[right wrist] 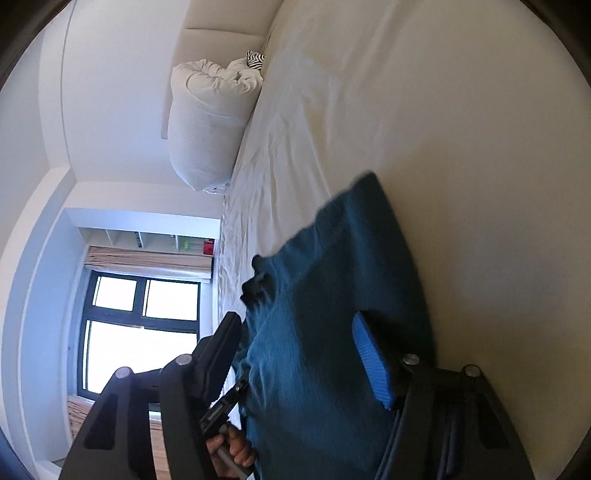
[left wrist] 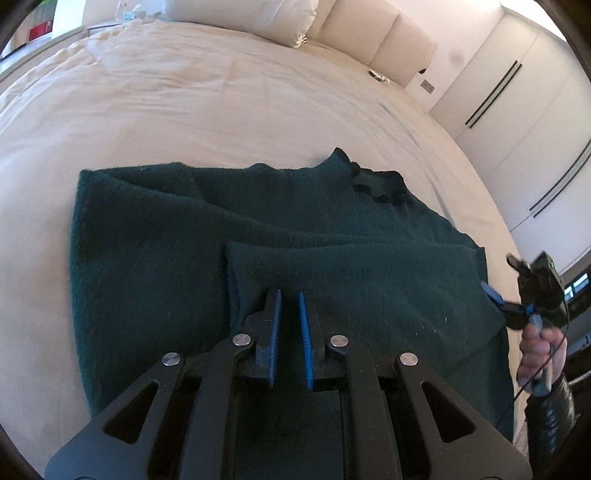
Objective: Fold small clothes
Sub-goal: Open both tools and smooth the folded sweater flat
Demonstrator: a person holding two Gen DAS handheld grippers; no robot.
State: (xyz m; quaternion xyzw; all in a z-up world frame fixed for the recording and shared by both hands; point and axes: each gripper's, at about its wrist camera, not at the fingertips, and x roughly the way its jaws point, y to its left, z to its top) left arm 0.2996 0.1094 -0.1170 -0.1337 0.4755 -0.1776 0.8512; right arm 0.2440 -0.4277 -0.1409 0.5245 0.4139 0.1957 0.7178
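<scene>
A dark green sweater point(left wrist: 166, 258) lies flat on the cream bed point(left wrist: 184, 110), its dark ruffled collar point(left wrist: 376, 181) at the far side and a folded flap point(left wrist: 351, 266) laid across its near part. My left gripper point(left wrist: 288, 293) hovers over that flap, blue pads almost together, and I see no cloth pinched between them. My right gripper point(left wrist: 498, 273) sits at the sweater's right edge, held by a hand point(left wrist: 535, 350). In the right wrist view, which is rolled sideways, its jaws point(right wrist: 295, 321) stand wide apart with the sweater point(right wrist: 332, 258) between them and the pads not pressing.
A white pillow point(left wrist: 240, 11) and padded headboard point(left wrist: 369, 33) lie at the bed's far end. White wardrobe doors point(left wrist: 517, 110) stand to the right. In the right wrist view a pillow point(right wrist: 207, 122) and a window point(right wrist: 140, 332) show beyond the bed sheet point(right wrist: 443, 110).
</scene>
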